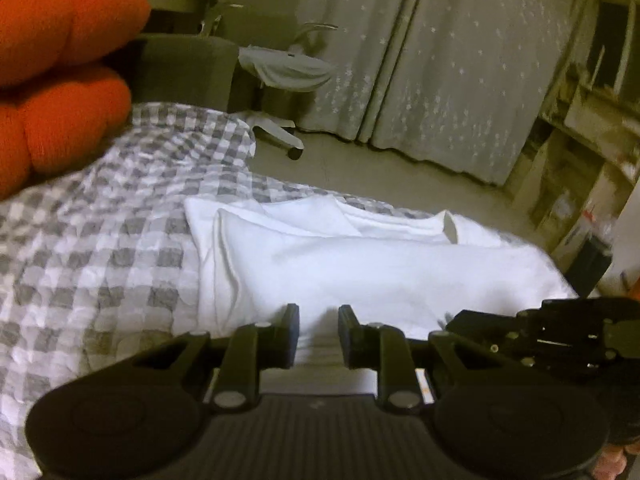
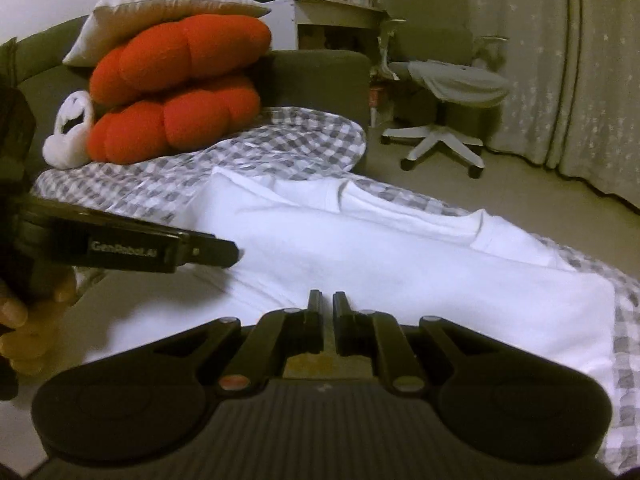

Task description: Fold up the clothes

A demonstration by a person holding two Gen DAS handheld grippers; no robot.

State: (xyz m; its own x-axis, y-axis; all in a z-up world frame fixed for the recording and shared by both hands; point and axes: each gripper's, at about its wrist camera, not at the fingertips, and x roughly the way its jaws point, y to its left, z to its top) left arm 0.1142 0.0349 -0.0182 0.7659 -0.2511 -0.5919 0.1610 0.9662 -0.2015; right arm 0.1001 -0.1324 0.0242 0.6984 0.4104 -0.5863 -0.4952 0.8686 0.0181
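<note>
A white garment [image 1: 360, 264], partly folded, lies on a grey-and-white checked bedspread [image 1: 100, 248]; it also shows in the right wrist view [image 2: 380, 264]. My left gripper [image 1: 318, 316] hangs over the garment's near edge with its fingers a small gap apart and nothing between them. My right gripper [image 2: 327, 302] is over the near part of the garment, its fingers almost together with a thin gap; I cannot tell if cloth is pinched. The left gripper's body [image 2: 132, 248] shows at the left of the right wrist view, and the right gripper's body [image 1: 540, 328] shows at the right of the left wrist view.
Two orange cushions [image 2: 176, 88] and a pale pillow [image 2: 160, 12] are stacked at the head of the bed against a dark headboard [image 2: 320, 76]. A white swivel chair [image 2: 444, 92] stands on the floor by curtains [image 1: 440, 60]. Shelves [image 1: 580, 152] stand at the right.
</note>
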